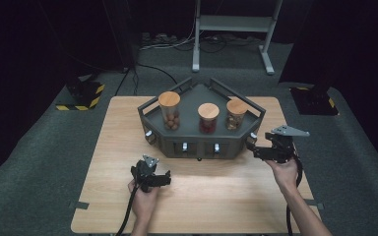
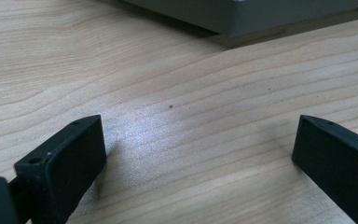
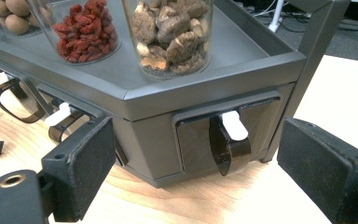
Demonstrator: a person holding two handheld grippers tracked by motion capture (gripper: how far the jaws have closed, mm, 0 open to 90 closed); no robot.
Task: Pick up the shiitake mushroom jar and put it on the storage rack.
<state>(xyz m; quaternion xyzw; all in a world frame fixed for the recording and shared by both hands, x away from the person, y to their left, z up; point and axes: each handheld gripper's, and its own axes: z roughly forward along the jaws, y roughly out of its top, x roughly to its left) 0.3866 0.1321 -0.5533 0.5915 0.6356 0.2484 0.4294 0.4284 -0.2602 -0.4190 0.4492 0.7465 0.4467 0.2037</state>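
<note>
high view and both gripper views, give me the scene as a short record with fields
surface: wooden table
stand: grey angled rack at the table's far middle, drawers in its front faces
jars: three, cork lids; left jar brown balls, middle jar red berries, right jar brown pieces
left gripper: open, over bare table near the front
right gripper: open, facing the drawer handle at the rack's right corner, not touching

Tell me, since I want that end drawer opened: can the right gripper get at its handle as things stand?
Probably yes. The right gripper is open and faces the drawer handle head-on, with bare table between them and nothing in the way.
</note>
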